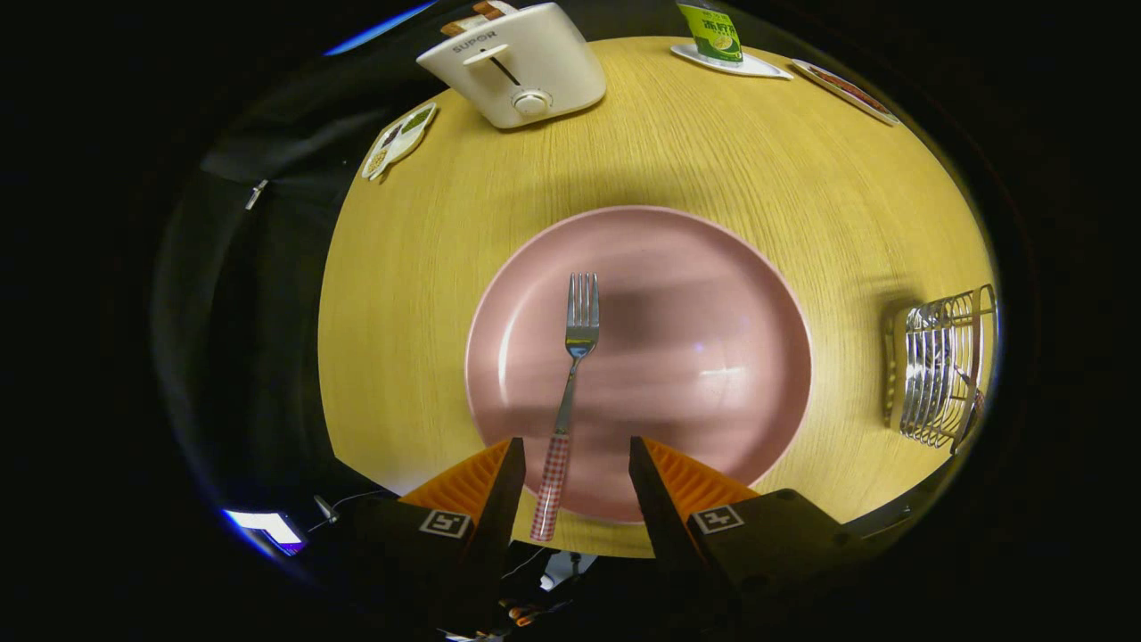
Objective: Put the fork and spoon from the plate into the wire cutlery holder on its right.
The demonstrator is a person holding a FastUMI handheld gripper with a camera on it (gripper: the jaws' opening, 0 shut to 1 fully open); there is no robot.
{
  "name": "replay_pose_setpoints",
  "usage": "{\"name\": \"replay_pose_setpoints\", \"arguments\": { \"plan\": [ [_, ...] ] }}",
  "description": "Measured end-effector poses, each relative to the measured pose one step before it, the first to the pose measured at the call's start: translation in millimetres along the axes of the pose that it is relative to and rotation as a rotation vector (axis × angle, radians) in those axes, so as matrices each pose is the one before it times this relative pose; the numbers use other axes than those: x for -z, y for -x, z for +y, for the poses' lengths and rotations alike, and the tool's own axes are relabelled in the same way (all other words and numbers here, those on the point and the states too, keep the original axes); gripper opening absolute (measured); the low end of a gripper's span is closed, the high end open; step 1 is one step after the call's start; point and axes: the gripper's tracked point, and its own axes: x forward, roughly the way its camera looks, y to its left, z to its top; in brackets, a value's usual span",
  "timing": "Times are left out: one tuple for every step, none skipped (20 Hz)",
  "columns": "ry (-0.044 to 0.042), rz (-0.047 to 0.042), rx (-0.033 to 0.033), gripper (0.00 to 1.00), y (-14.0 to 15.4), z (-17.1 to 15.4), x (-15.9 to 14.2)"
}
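Lying on the pink plate [695, 357] is a single fork [570, 374], tines pointing away toward the toaster [517, 67] and its checked handle crossing the plate's near rim onto the table [713, 152]. The gripper [570, 464] hovers over the near rim of the plate with its fingers [504, 481] spread wide apart; the fork's handle sits in the gap between them, closer to the left finger, and neither finger touches it, so they hold nothing. The plate sits at the middle of the round wooden table. To the right of the plate, well apart from it and near the table's edge, stands the wire cutlery holder [936, 370]; something slim with a checked end leans inside it, too small to name with certainty. Beyond the plate, at the far side of the table, the white toaster holds slices of bread in its slots. A small printed card [398, 140] lies left of the toaster. Farther right from the plate's far side, a green carton [710, 31] stands on a white coaster [758, 67], with another flat card [842, 89] beside it.
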Motion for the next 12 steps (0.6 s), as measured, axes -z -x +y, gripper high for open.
{"name": "replay_pose_setpoints", "arguments": {
  "plan": [
    [0.00263, 0.00993, 0.00277, 0.75, -3.55, 1.21, 1.09],
    [-0.00433, 0.0087, 0.00101, 0.75, -3.13, 1.29, 0.21],
    [-0.00468, 0.00941, -0.0013, 0.75, -2.73, 1.18, 0.76],
    [-0.00209, 0.00802, 0.00478, 0.74, -2.86, -0.08, 0.74],
    [0.0023, 0.00906, 0.00355, 0.65, -1.18, -0.58, 0.95],
    [0.00475, 0.00876, -0.00046, 0.56, -2.59, 0.17, 0.63],
    [0.00231, 0.00815, -0.00079, 0.57, 0.77, 0.42, 1.21],
    [0.00413, 0.00997, -0.00224, 0.57, -1.23, 0.99, 1.89],
    [0.00421, 0.00774, -0.00201, 0.57, 0.28, 0.81, 0.78],
    [-0.00316, 0.0064, 0.00407, 0.46, -2.39, 0.74, 1.57],
    [0.00049, 0.00599, 0.00394, 0.35, -2.4, -0.52, 1.12],
    [0.00607, 0.00864, -0.01034, 0.35, -0.21, 1.31, 1.77]
  ]
}}
